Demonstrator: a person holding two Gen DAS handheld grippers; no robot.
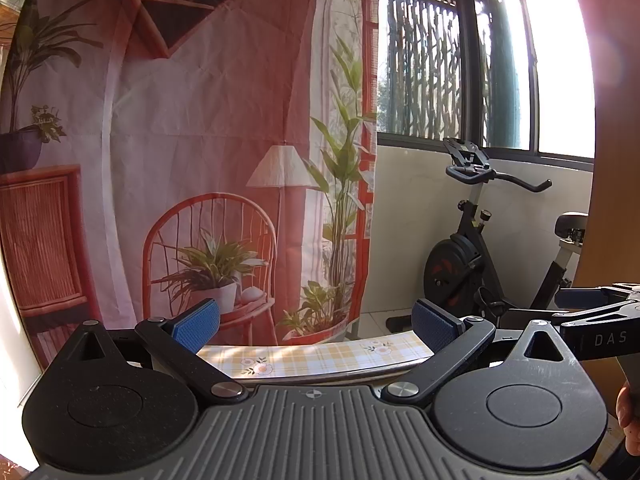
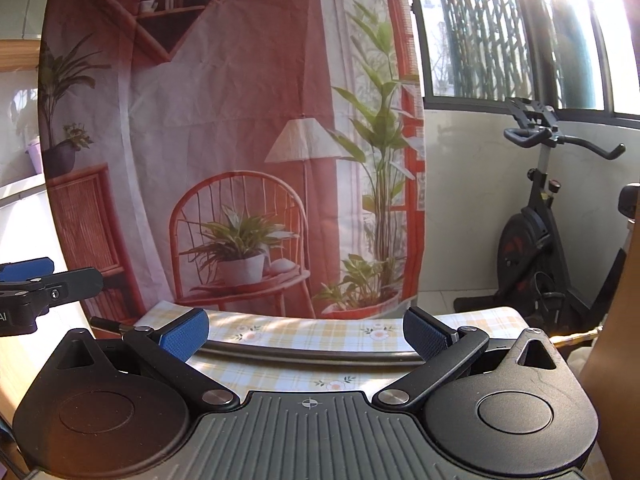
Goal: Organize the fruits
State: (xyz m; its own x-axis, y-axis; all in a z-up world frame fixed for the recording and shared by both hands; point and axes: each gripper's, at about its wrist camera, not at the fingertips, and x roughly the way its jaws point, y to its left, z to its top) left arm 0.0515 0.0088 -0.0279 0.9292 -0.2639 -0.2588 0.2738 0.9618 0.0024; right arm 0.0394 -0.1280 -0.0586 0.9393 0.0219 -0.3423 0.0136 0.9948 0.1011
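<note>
left claw (image 1: 316, 322): wide open, empty | right claw (image 2: 306, 330): wide open, empty | yellow-checked floral-clothed desk (image 2: 304, 334) just ahead of both

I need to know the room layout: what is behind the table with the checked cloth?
Behind the table hangs a printed backdrop, with an exercise bike to its right. The backdrop covers whatever lies behind it.

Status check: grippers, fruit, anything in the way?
Left hand-held gripper open, empty. Right hand-held gripper open, empty. No fruit in view. Only checked tablecloth and metal rim ahead.
</note>
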